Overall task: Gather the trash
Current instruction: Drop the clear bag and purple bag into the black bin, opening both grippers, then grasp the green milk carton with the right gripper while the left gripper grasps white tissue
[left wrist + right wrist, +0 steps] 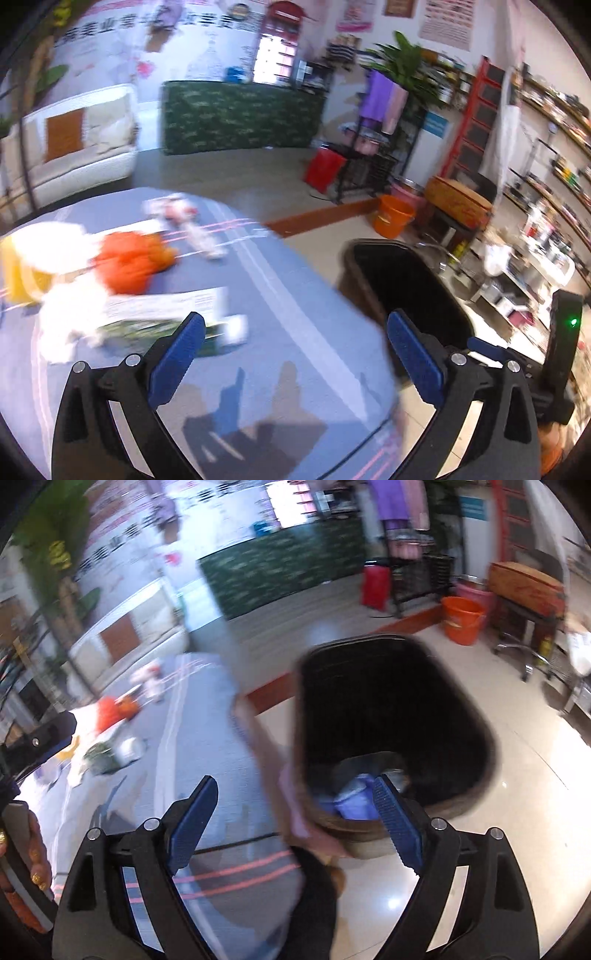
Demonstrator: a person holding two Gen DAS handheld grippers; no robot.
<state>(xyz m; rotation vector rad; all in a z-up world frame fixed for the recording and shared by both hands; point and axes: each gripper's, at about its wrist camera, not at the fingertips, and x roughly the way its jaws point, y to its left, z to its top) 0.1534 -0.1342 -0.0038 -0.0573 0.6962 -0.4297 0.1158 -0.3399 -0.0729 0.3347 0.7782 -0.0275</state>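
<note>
Trash lies on a blue-clothed table (pixel 280 332): an orange crumpled bag (pixel 129 260), white tissue (pixel 55 247), a green and white packet (pixel 162 321) and a pink and white wrapper (pixel 184 221). My left gripper (pixel 295 354) is open and empty above the table's right part, just right of the packet. A black bin (pixel 399 716) stands on the floor by the table's edge, with blue trash (pixel 354 801) at its bottom. My right gripper (pixel 295 823) is open and empty over the table edge and the bin's near rim. The bin also shows in the left wrist view (pixel 402 288).
An orange bucket (pixel 393 219) and a red bin (pixel 323 170) stand on the tiled floor beyond. A green-covered counter (pixel 240 114), a white sofa (pixel 77 144) and shelves (pixel 554 177) line the room. The other gripper (pixel 561 354) shows at the right.
</note>
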